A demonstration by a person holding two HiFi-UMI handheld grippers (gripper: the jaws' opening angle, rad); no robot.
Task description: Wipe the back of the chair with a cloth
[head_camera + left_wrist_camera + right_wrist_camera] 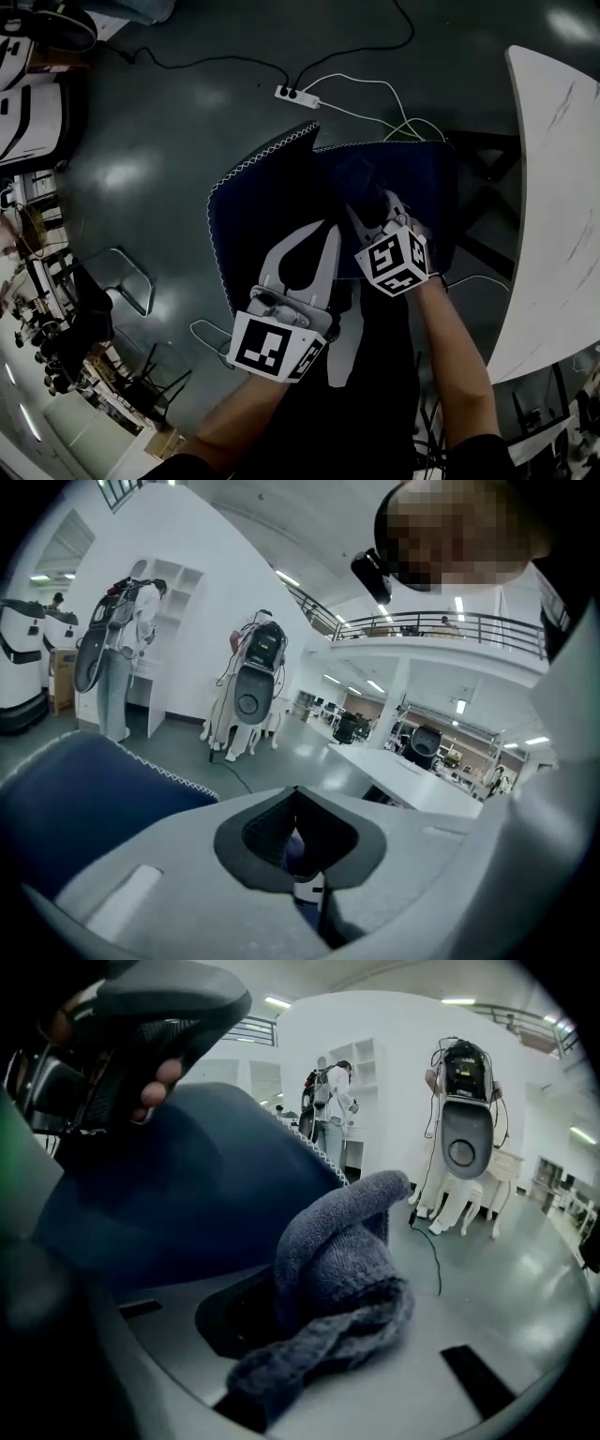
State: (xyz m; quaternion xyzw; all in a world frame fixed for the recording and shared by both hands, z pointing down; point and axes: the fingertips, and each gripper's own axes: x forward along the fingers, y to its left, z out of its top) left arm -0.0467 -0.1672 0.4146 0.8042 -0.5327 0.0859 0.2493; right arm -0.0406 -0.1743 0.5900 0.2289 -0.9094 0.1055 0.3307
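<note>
The chair's back (262, 197) is dark blue with white stitching along its edge, seen from above in the head view. My right gripper (367, 192) reaches over its top and is shut on a grey-blue knitted cloth (337, 1288), which bunches out of the jaws against the blue fabric (187, 1185). The cloth (361, 176) shows dark on the chair in the head view. My left gripper (323, 230) lies over the chair back just left of the right one, jaws shut tip to tip (296, 794). A sliver of blue shows through their hollow. The blue edge (84, 799) lies to its left.
A white table (553, 216) curves along the right side, close to the chair. A power strip (298, 95) and cables lie on the dark floor beyond. White robot stands (253, 686) and a standing person (117, 658) are far off.
</note>
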